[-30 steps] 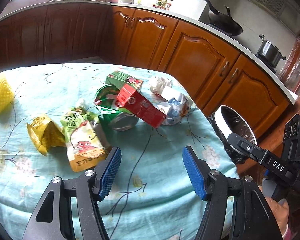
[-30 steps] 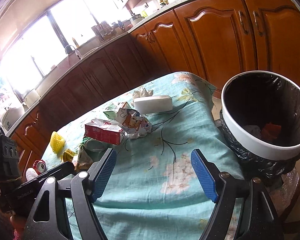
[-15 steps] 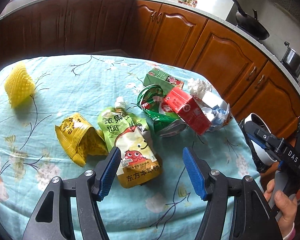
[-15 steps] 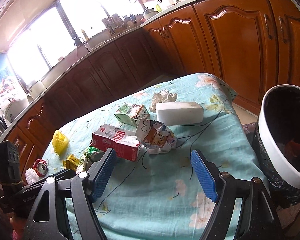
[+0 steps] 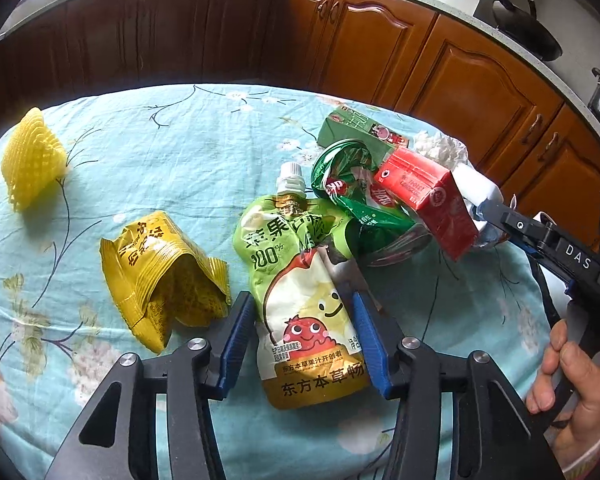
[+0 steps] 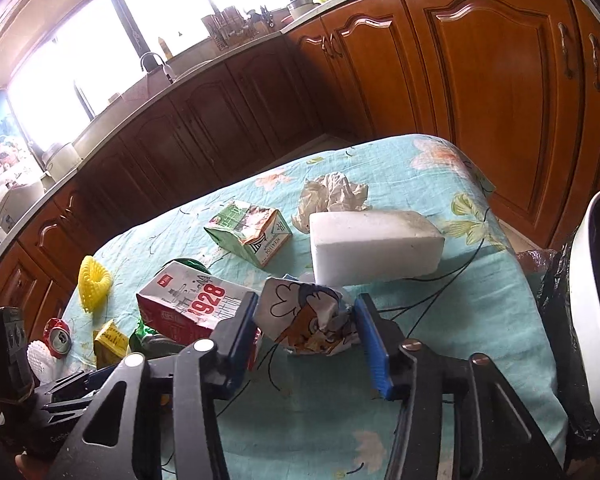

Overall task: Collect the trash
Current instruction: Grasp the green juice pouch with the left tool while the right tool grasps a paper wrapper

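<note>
While both grippers have just been closing, each has trash between its jaws. Left gripper [image 5: 304, 332] straddles the juice pouch [image 5: 300, 292], bottom centre of the left view; pouch's long axis runs up-frame along the fingers, spout far end. Blue pads sit at its edges, firm pinch not clear. Right gripper [image 6: 306, 332] brackets the crumpled wrapper [image 6: 308, 320], centre-low in the right view, pads at its sides. Trash bin [image 6: 592, 320] sits at right edge, nearer the right hand; its contents can't be made out.
</note>
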